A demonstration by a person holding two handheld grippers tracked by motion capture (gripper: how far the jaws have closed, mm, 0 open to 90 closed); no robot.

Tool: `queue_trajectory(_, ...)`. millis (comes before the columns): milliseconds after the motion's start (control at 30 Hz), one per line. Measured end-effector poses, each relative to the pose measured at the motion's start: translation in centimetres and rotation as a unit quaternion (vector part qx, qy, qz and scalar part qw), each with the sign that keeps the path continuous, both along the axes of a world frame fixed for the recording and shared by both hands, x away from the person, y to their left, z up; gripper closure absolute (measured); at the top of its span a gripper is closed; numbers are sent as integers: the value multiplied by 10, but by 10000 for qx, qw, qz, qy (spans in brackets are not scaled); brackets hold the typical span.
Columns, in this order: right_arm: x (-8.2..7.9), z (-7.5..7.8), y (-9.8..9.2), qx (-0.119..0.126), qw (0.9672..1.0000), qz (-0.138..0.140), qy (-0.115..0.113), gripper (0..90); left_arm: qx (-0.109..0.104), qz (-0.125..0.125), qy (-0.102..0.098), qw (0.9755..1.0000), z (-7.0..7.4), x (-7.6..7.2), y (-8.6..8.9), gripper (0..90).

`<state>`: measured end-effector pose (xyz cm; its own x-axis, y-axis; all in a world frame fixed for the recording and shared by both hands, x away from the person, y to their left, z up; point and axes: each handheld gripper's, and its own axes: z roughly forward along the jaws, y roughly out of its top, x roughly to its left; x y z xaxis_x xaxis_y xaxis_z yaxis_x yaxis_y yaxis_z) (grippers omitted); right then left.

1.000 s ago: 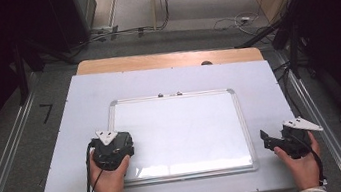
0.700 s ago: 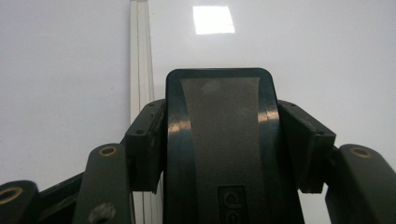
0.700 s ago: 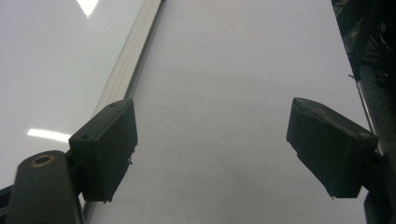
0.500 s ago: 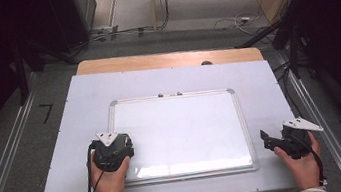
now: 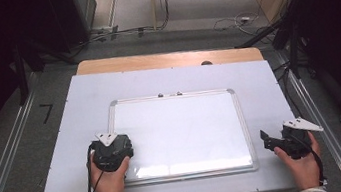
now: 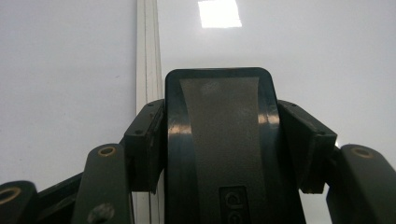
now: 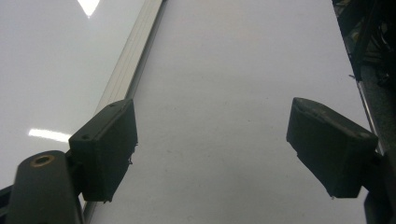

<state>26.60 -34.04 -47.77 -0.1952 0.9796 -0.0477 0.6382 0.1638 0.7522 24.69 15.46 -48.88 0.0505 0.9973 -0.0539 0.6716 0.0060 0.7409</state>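
One eraser clamped in left tool, (over whiteboard edge)

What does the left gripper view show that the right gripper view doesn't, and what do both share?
Left gripper view: the left claw shut on a black eraser-like block over the whiteboard. Right gripper view: the right claw open with nothing between its jaws, above the white table cover, with dark floor clutter at the far right. Both show the whiteboard's metal frame and a light reflection on the board.

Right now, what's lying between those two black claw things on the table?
In the high view, the whiteboard, blank and framed in silver, lies between the left gripper and right gripper, with bare table beside it.
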Motion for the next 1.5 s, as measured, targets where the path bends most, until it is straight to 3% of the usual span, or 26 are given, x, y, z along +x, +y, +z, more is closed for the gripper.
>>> queue_trajectory(1267,0,0,0,-8,10000,-16,-2,151,36,-15,123,9999,-6,2,0,389)
queue_trajectory(1500,1,0,0,-15,10000,-21,10,151,45,-88,77,9999,-3,1,0,327)
